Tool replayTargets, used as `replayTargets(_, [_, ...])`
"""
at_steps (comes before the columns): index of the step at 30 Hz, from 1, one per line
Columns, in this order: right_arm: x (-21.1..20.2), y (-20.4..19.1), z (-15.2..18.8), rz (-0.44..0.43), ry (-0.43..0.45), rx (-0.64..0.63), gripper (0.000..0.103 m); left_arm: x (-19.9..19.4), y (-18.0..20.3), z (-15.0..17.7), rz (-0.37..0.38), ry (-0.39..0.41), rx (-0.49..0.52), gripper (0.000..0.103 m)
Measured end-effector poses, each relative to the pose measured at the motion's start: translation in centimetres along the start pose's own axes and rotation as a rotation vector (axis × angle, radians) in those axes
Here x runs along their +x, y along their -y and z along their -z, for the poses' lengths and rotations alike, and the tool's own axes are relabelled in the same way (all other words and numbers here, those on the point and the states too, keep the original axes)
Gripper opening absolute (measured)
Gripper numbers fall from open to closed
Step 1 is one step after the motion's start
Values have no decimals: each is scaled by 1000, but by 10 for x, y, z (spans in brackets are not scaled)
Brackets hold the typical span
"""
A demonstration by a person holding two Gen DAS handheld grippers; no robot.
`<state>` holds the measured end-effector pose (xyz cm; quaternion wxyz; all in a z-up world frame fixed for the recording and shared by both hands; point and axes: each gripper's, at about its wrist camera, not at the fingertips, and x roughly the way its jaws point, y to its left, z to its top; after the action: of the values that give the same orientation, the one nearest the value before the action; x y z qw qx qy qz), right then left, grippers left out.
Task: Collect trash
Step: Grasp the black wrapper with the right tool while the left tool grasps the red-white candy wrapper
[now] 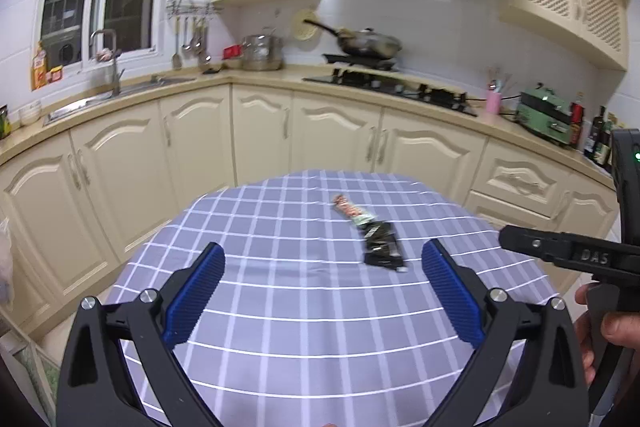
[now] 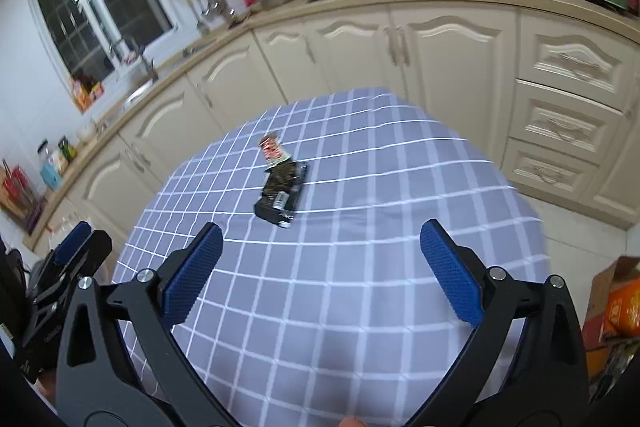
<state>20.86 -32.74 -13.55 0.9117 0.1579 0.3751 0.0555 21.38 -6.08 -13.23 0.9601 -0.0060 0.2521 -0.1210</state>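
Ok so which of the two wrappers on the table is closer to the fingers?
The black wrapper; it lies nearer both open grippers than the red-and-white wrapper, which touches its far end.

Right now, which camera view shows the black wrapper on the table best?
The left wrist view: the black wrapper lies sharp and unobstructed. The right wrist view also shows it whole, but slightly blurred.

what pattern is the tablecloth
Lavender-blue tablecloth with a white grid check, clearest in the right wrist view.
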Motion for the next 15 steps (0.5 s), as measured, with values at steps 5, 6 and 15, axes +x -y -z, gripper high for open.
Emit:
replayTargets(5, [60,-29,-11,29,-81,-65,97,22,-26,1,-28,-41,-19,97])
replayTargets(6, [75,-35,-13,29,-100,-74,97,28,-30,0,-31,-55,-20,97])
replayTargets(15, [142,-58,-12,109,-172,-217,49,82,-34,-10,-56,-137,-3,97])
